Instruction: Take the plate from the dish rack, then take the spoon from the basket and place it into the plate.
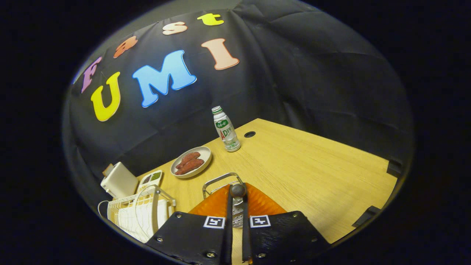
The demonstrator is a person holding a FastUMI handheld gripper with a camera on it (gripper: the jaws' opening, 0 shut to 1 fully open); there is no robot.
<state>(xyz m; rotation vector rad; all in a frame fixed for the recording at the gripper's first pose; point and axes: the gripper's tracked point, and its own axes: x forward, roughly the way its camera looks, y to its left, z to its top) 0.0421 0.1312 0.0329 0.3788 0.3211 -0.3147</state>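
A: Fingers point(236, 206) — what are they at?

B: Nearly together, clamped on the spoon point(237, 191). Dark round handle end sticks up just past the tips, and a perforated metal part shows in the slit lower down. Both pads look pressed on it, so it's held, not resting.

A: And the plate?

B: Orange plate point(263, 204) lies flat on the tabletop point(312, 165), right under and just beyond the fingers. Already out of the dish rack point(138, 213), which stands to the left, white wire, near the fingers.

A: Why's the spoon held upright like that?

B: Prob. gripped by the handle so the bowl end hangs down toward the plate; easy to lower and let go. That's my read, not sth I can see.

A: The wire loop ahead of the tips?

B: Metal handle point(220, 181), touching or just behind the plate's far rim. Could be the basket's; can't tell.

A: Other stuff?

B: Dish of reddish food point(191, 162) and a bottle point(226, 129) further off, a white box point(118, 181) by the wall. Well apart, no obstruction.

A: Stage?

B: Last step, I'd say: spoon over plate, release still to do.
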